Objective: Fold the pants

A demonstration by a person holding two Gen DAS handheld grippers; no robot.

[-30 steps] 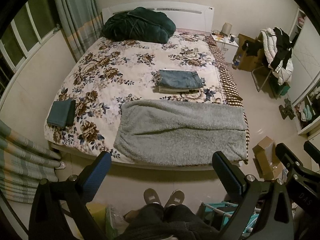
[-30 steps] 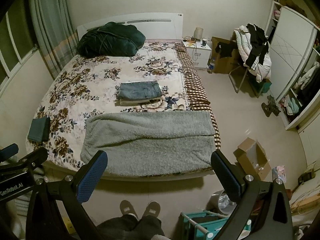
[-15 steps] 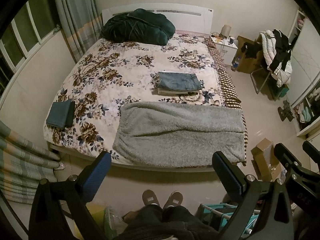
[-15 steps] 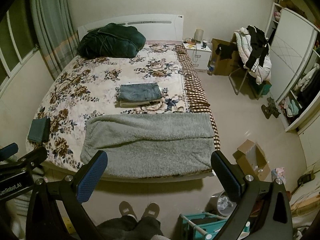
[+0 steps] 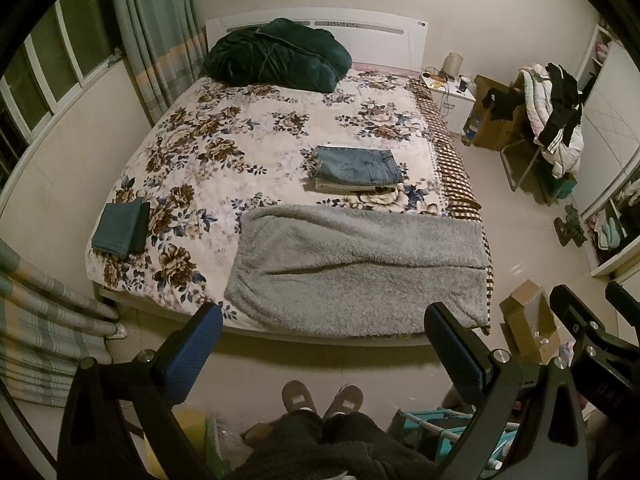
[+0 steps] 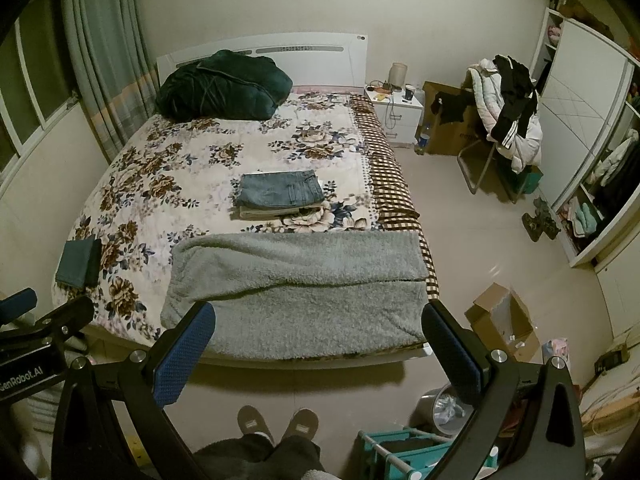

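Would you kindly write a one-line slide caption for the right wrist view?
Open right hand-held gripper faces a grey fleece blanket and folded blue denim jeans on the floral-quilted bed.

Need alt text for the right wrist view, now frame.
Open right gripper held above the foot of a floral bed; fluffy grey pants lie across it, folded jeans behind. The person's slippered feet show below.
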